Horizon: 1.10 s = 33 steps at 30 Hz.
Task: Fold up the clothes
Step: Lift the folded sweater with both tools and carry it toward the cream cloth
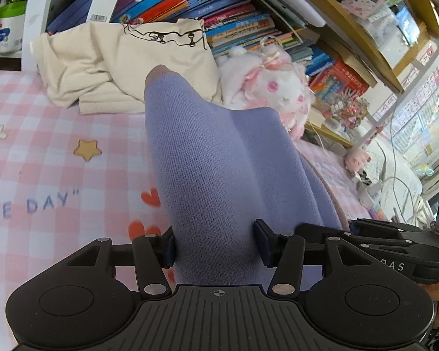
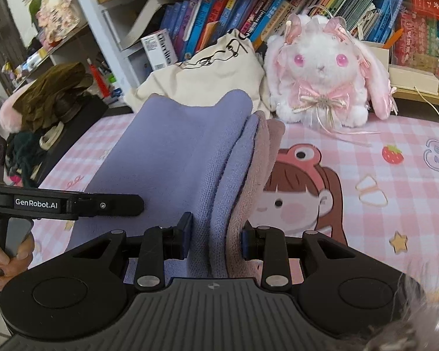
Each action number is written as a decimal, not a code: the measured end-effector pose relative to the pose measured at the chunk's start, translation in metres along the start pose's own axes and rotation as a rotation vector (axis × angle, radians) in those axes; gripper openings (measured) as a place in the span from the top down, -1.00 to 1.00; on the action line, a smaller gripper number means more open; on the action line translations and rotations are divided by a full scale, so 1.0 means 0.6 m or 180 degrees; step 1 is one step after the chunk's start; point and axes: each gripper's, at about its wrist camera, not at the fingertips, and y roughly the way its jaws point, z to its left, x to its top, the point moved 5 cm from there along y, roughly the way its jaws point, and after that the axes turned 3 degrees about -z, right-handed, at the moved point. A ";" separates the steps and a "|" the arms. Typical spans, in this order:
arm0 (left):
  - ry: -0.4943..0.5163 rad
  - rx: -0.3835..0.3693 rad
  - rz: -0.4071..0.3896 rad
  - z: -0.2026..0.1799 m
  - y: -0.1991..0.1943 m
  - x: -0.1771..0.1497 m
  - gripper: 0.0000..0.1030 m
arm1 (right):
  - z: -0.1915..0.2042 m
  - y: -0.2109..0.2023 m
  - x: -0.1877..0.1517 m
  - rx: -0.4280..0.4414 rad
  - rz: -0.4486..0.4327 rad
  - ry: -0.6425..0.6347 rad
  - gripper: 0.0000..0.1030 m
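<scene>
Both grippers clamped on the same lavender knit garment [image 1: 219, 158], lifted off the pink checked sheet [image 1: 44, 152] rather than lying on it. Left gripper [image 1: 215, 244] pinching a thick bunch of the knit between its pads, cloth rising straight ahead of the fingers and draping forward. Right gripper [image 2: 216, 241] likewise closed on a stack of layers, lavender on the left of the gap, a mauve-pink lining or trim [image 2: 257, 172] on the right, suggesting an already doubled edge held together so it does not slip apart. Left gripper visible just off to the left of the right one, close alongside: probably two neighbouring grips along one edge, to carry or lay the fold evenly. Ahead of both, beyond the garment, a cream drawstring bag [image 2: 213, 79] and a plush rabbit [image 2: 322, 70] against the bookshelf [image 2: 248, 8], leaving open sheet below and to the right for setting the fold down.
</scene>
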 end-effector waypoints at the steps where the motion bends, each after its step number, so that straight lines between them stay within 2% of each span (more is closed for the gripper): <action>1: -0.0008 -0.0004 0.0012 0.005 0.008 0.006 0.02 | -0.003 0.009 0.007 -0.0009 0.0009 0.0012 0.43; 8: -0.0146 -0.0012 0.0120 0.041 0.061 0.030 0.02 | -0.019 0.065 0.032 -0.0097 0.0107 0.0033 0.43; 16: -0.0165 0.0098 0.0140 0.066 0.096 0.053 0.01 | -0.034 0.117 0.045 -0.0162 0.0159 0.0281 0.43; 20: -0.0272 0.0094 0.0168 0.078 0.109 0.063 0.00 | -0.048 0.134 0.053 -0.0191 0.0199 0.0482 0.41; 29: -0.0418 0.0140 0.0164 0.096 0.124 0.074 -0.14 | -0.066 0.154 0.056 -0.0143 0.0205 0.0775 0.39; 33: -0.0401 0.0167 0.0200 0.097 0.126 0.078 -0.20 | -0.072 0.156 0.051 -0.0134 0.0229 0.0898 0.28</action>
